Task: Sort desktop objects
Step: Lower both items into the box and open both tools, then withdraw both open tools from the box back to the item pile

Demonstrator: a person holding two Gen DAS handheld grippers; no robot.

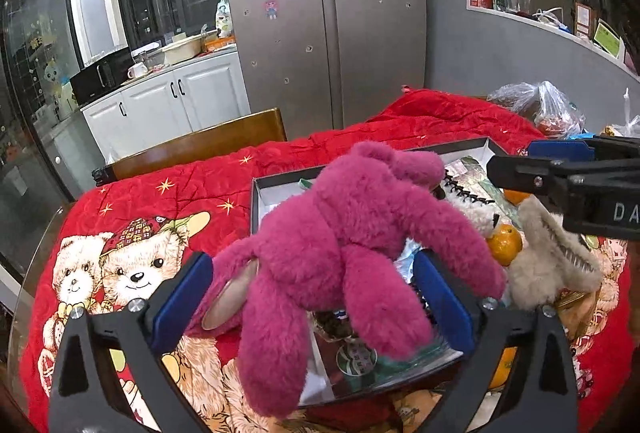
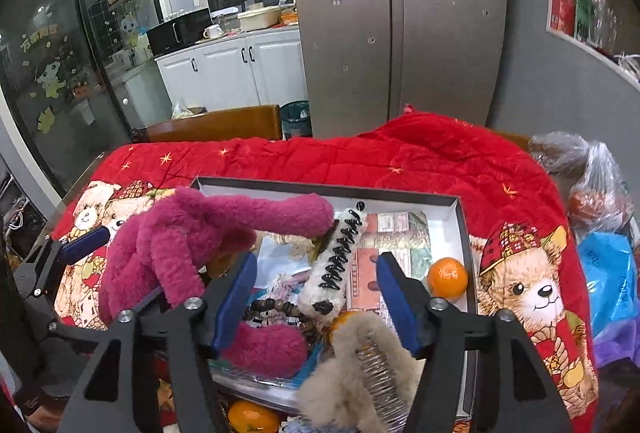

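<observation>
Over the box [image 2: 460, 225], both tools gape: left [image 1: 316, 297] around the pink plush [image 1: 340, 233], right [image 2: 314, 297] over the furry clip [image 2: 360, 365].

white letters "da", cut off at the frame edge, are seen on the right gripper [image 1: 556, 169] body. yellow chinese characters on the glass door [image 2: 40, 33] are too blurred to be read.

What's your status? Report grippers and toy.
Left gripper open, right gripper open. Pink plush toy draped over box, unheld. Beige hair claw between right jaws.
</observation>
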